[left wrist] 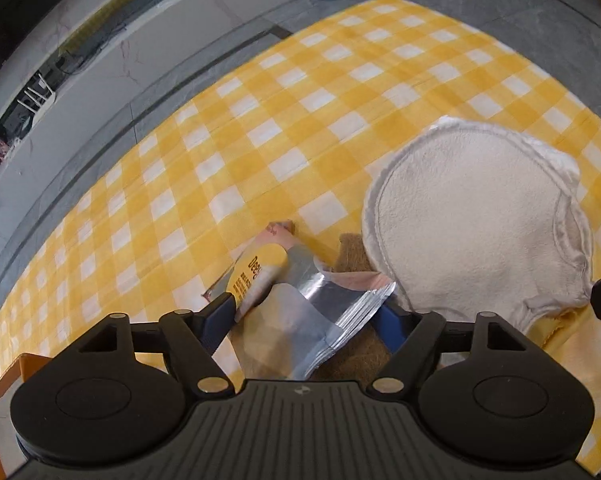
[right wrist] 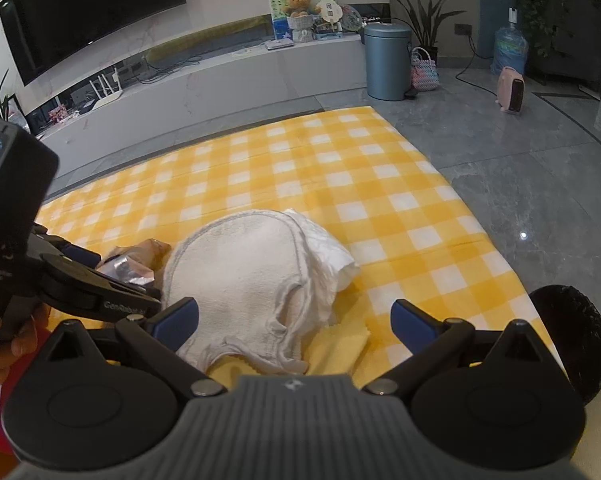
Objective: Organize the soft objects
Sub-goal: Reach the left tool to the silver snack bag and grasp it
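A stack of foil sachets with a yellow label [left wrist: 284,300] lies tilted on the yellow checked cloth [left wrist: 260,120], partly over a brown fibrous pad [left wrist: 352,256]. My left gripper [left wrist: 306,308] points steeply down and is open. The sachets lie between its blue pads, which sit close against the edges. A white fleecy cloth [left wrist: 472,224] lies just to the right. In the right wrist view that white cloth [right wrist: 252,272] is bunched over a yellow rag [right wrist: 340,344]. My right gripper [right wrist: 294,322] is open around its near edge. The left gripper [right wrist: 128,276] shows at the left.
A person's hand [right wrist: 4,332] holds the left gripper. A black round fuzzy object [right wrist: 568,336] sits at the cloth's right edge. An orange edge [left wrist: 0,400] shows at the lower left. Beyond the checked cloth [right wrist: 340,168] are grey floor, a bin [right wrist: 388,60] and a TV bench.
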`<action>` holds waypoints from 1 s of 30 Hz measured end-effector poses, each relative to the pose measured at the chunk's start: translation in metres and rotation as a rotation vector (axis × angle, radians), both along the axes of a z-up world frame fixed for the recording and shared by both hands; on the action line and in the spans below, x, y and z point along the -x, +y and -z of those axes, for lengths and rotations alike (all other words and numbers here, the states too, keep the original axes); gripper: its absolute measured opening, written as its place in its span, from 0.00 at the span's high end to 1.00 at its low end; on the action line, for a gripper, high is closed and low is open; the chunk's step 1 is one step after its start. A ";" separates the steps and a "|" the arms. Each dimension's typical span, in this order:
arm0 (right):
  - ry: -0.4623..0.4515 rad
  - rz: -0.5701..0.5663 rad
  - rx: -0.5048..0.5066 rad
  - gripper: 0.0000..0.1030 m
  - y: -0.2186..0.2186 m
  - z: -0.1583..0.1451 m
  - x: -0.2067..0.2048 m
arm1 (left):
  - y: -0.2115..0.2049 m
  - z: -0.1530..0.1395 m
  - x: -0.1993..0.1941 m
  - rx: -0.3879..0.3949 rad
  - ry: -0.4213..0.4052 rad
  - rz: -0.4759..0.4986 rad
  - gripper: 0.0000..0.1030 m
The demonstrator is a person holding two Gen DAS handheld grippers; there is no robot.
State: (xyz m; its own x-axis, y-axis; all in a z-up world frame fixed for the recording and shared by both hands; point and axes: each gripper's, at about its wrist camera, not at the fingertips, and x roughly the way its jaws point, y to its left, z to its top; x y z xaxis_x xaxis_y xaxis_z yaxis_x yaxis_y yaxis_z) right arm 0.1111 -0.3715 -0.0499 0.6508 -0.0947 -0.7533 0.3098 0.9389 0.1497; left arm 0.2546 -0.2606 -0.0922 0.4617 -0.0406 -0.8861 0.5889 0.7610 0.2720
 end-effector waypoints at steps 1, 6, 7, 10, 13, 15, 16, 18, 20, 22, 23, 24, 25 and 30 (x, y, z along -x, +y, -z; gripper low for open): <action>0.001 0.001 0.000 0.03 0.000 0.000 0.000 | 0.001 0.000 0.000 0.009 0.006 -0.007 0.23; -0.004 -0.005 -0.005 0.03 0.001 -0.001 0.001 | 0.007 -0.002 -0.004 0.046 0.026 -0.036 0.42; -0.005 -0.006 -0.006 0.03 0.001 -0.001 0.001 | 0.008 -0.002 -0.004 0.050 0.026 -0.038 0.44; -0.007 -0.010 -0.009 0.03 0.002 -0.001 0.001 | 0.014 -0.006 -0.008 0.085 0.043 -0.063 0.48; -0.007 -0.012 -0.012 0.03 0.002 -0.001 0.001 | 0.024 -0.016 -0.013 0.172 0.101 -0.074 0.48; -0.008 -0.014 -0.016 0.03 0.002 -0.001 0.001 | 0.033 -0.024 -0.017 0.267 0.151 -0.086 0.48; -0.008 -0.016 -0.018 0.03 0.002 -0.001 0.001 | 0.038 -0.026 -0.021 0.303 0.175 -0.100 0.48; -0.007 -0.017 -0.022 0.03 0.003 -0.001 0.001 | 0.046 -0.024 -0.030 0.332 0.219 -0.131 0.48; -0.006 -0.021 -0.024 0.03 0.003 -0.001 0.000 | 0.052 -0.021 -0.037 0.346 0.234 -0.159 0.48; -0.007 -0.022 -0.025 0.03 0.003 -0.001 0.001 | 0.053 -0.021 -0.041 0.354 0.234 -0.171 0.48; -0.007 -0.021 -0.025 0.03 0.003 -0.001 0.000 | 0.052 -0.021 -0.042 0.350 0.230 -0.169 0.47; -0.007 -0.020 -0.026 0.03 0.003 -0.001 0.000 | 0.050 -0.021 -0.041 0.340 0.223 -0.164 0.45; -0.005 -0.020 -0.027 0.03 0.003 0.000 0.000 | 0.047 -0.020 -0.040 0.326 0.212 -0.156 0.42; 0.003 -0.018 -0.030 0.03 0.001 0.002 -0.001 | 0.035 -0.004 -0.034 0.210 0.165 -0.139 0.40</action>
